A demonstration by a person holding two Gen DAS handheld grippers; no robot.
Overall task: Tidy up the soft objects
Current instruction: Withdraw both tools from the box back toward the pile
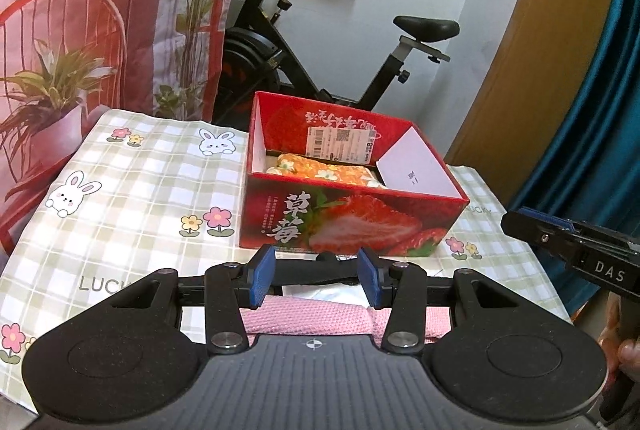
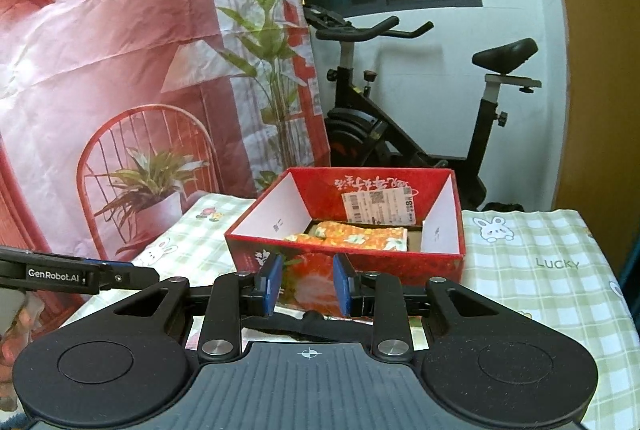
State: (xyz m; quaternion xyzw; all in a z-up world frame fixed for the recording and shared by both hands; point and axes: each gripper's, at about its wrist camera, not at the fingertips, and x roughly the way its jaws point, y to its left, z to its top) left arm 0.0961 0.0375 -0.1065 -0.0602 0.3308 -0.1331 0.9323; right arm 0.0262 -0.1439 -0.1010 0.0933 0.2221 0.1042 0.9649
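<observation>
A red strawberry-print box [image 1: 352,218] stands open on the table, and a folded orange floral cloth [image 1: 324,170] lies in its bottom. My left gripper [image 1: 316,280] is open just in front of the box, with nothing between its blue pads. Under its fingers a pink knitted cloth [image 1: 304,322] lies on the table. My right gripper [image 2: 307,284] is open by a narrower gap and holds nothing; it faces the box [image 2: 400,262] from the near side. The orange cloth [image 2: 360,236] also shows in the right wrist view.
The table wears a green plaid cloth with bunnies [image 1: 160,190]. An exercise bike [image 1: 280,42] stands behind the table, beside a pink printed backdrop [image 1: 80,10]. A blue curtain [image 1: 592,110] hangs at the right. Something pale and shiny [image 1: 320,292] lies beside the pink cloth.
</observation>
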